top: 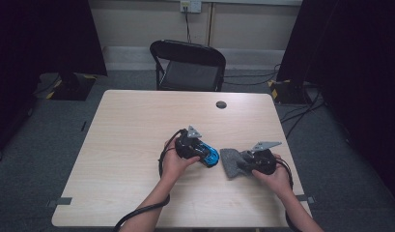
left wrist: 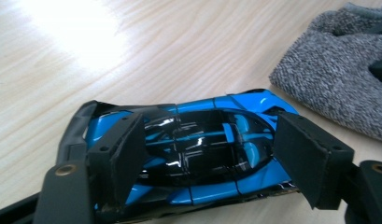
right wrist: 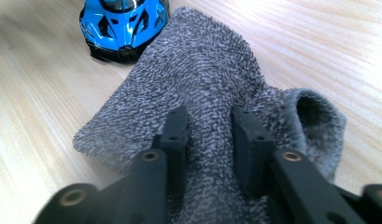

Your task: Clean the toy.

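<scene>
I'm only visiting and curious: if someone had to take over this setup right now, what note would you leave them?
Left gripper: jaws straddle the blue toy car on the table; pads look slightly off its sides.
Right gripper: jaws close together, pinching a fold of the grey knitted cloth.
Positions: car and cloth lie side by side, the car's nose at the cloth's edge.
Done: both things reached.
Left: probably wiping or wrapping the car with the cloth; neither has begun.

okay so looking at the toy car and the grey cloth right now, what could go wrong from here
The left gripper straddles the blue toy car with its jaws set wide; the glossy body might slip or roll away. The right gripper pinches a fold of the grey cloth, which touches the car's nose, so dragging it could nudge the car.
</scene>
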A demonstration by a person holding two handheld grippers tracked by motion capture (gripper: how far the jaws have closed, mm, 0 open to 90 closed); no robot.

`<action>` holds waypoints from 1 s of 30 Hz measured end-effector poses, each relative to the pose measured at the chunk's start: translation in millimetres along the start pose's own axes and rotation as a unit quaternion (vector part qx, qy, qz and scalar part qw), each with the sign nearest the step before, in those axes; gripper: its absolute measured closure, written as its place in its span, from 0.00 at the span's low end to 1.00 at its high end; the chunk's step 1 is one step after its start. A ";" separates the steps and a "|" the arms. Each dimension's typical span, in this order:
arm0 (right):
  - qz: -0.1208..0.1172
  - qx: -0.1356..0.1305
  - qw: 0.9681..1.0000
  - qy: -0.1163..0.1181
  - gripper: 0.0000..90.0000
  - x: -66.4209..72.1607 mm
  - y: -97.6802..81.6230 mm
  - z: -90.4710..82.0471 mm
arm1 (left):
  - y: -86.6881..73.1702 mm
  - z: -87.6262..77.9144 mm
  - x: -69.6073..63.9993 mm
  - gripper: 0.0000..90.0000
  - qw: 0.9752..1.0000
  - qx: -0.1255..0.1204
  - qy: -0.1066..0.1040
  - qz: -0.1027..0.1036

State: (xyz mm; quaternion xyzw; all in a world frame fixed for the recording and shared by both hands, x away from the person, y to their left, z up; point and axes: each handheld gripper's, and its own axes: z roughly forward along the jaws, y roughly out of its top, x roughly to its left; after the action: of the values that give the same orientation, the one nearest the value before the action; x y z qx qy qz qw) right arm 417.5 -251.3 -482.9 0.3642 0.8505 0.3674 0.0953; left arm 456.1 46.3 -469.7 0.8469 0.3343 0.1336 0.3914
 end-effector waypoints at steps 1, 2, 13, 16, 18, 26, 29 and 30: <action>0.000 0.000 1.000 0.000 0.74 0.0 0.0 0.0 | 0.0 0.0 0.0 0.27 1.000 0.000 0.000 0.000; -0.001 -0.002 1.000 0.000 0.66 0.2 -0.8 0.4 | -1.0 0.7 0.5 0.25 1.000 0.004 0.005 0.005; -0.018 0.004 1.000 -0.008 0.46 8.7 1.3 6.1 | -10.6 4.6 0.6 0.09 1.000 0.007 0.016 0.018; -0.026 0.010 0.999 -0.015 0.47 10.9 1.8 7.6 | -14.5 7.2 2.8 0.04 1.000 -0.002 0.025 0.001; -0.029 0.020 0.999 -0.023 0.50 13.0 3.3 8.4 | -14.5 7.7 1.9 0.04 1.000 -0.003 0.031 0.000; -0.025 0.039 0.999 -0.021 0.82 18.0 9.3 8.6 | -15.0 8.3 0.4 0.04 0.999 -0.005 0.036 -0.003; -0.002 0.031 0.999 -0.023 0.86 16.8 10.1 7.8 | -14.7 8.6 -0.6 0.04 0.999 -0.004 0.039 -0.003; 0.009 0.022 0.999 -0.025 0.86 16.1 10.7 7.2 | -14.6 8.5 -0.6 0.04 0.999 -0.003 0.039 -0.002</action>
State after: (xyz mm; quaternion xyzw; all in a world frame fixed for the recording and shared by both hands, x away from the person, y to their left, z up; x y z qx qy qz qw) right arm 415.0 -231.3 -479.0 0.3831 0.8523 0.3403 0.1048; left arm 453.1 47.9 -486.2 0.8391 0.3504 0.1672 0.3809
